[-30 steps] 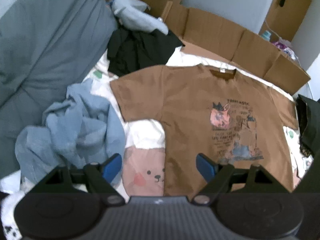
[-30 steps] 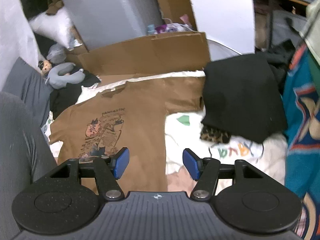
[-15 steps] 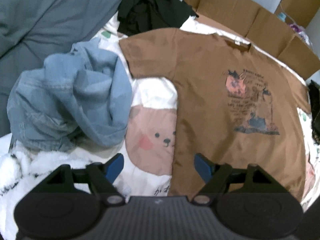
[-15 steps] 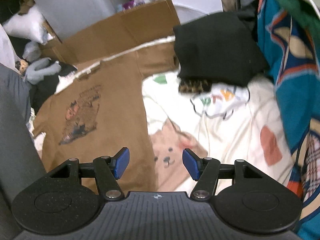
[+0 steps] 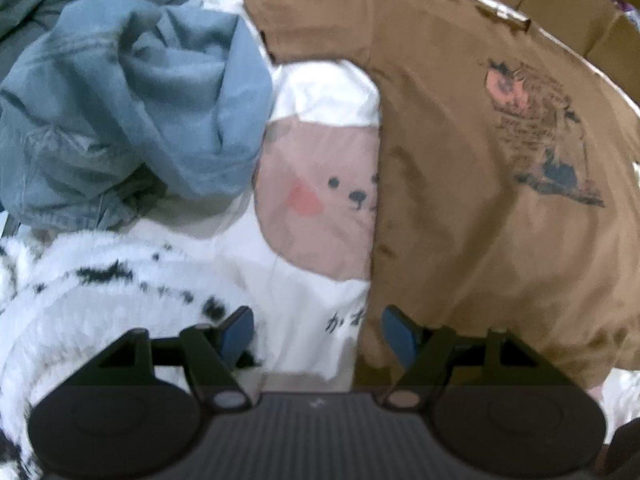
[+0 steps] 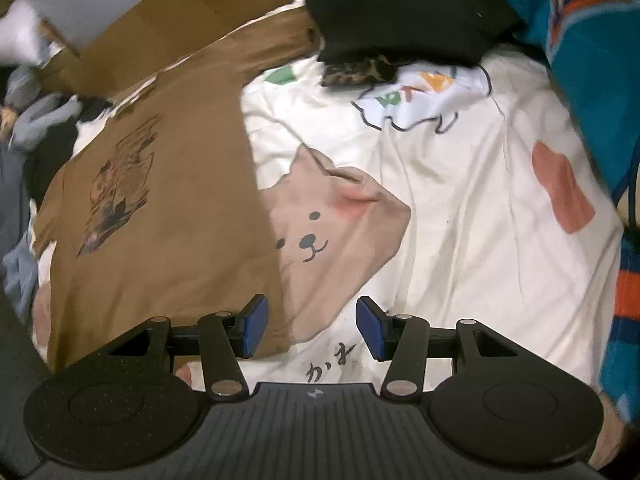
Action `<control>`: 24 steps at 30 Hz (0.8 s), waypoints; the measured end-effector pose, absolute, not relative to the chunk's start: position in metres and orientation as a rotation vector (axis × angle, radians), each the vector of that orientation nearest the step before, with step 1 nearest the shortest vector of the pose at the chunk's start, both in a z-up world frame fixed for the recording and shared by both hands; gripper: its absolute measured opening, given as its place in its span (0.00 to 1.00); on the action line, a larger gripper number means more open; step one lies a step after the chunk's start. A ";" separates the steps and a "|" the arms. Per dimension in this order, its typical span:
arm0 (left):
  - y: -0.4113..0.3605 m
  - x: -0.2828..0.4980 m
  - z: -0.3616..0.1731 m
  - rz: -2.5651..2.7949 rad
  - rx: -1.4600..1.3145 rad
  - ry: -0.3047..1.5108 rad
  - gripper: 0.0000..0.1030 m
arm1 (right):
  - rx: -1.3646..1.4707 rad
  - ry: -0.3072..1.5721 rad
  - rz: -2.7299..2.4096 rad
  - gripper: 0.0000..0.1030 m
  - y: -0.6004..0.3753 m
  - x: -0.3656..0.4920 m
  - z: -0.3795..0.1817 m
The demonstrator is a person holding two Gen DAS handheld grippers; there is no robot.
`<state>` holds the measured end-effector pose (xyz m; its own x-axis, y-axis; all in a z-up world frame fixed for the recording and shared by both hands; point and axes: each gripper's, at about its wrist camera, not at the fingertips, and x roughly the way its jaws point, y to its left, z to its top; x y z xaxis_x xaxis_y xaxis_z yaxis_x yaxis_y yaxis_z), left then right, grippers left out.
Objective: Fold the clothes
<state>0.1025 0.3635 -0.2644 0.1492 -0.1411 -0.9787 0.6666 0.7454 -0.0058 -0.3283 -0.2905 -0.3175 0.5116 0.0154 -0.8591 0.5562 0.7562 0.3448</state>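
Your left gripper [image 5: 316, 334] pointed steeply down at the bed. Its jaws stood fairly wide and had just been closing; nothing was pinched between them. The left pad sat over the white sheet [image 5: 304, 300], the right pad over the lower left corner of the brown T-shirt [image 5: 460, 184], so the shirt's side edge ran up through the gap. I could not tell whether either pad touched fabric.

The brown T-shirt lay spread flat, print side up, filling the right half of the left wrist view. Its sleeve reached toward the upper centre of the frame. A crumpled blue denim garment [image 5: 132, 96] was heaped at upper left, just beside that sleeve. A white fuzzy fabric with black flecks [image 5: 100, 280] lay at lower left. A pink bear print [image 5: 320, 204] on the sheet showed at centre, partly covered by the shirt's edge.

Your right gripper [image 6: 310, 324] was at a moderate gap, jaws also just closing, with nothing clamped. Its left pad was over the shirt's [image 6: 160, 240] other bottom corner, its right pad over the sheet [image 6: 460, 200]. In that view the shirt filled the left half. A folded black garment [image 6: 404, 8] lay at top centre, and a teal patterned fabric [image 6: 592, 40] ran down the right edge.
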 end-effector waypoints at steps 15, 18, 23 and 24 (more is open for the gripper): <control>0.377 0.103 -0.293 -0.560 0.473 1.384 0.71 | 0.676 1.035 -0.329 0.21 -0.281 -0.288 -0.379; 0.376 0.105 -0.294 -0.564 0.478 1.386 0.71 | 0.687 1.051 -0.325 0.21 -0.276 -0.285 -0.390; 0.375 0.106 -0.293 -0.568 0.479 1.381 0.71 | 0.703 1.027 -0.321 0.21 -0.271 -0.284 -0.387; 0.375 0.106 -0.293 -0.570 0.480 1.381 0.71 | 0.709 1.017 -0.318 0.21 -0.270 -0.284 -0.385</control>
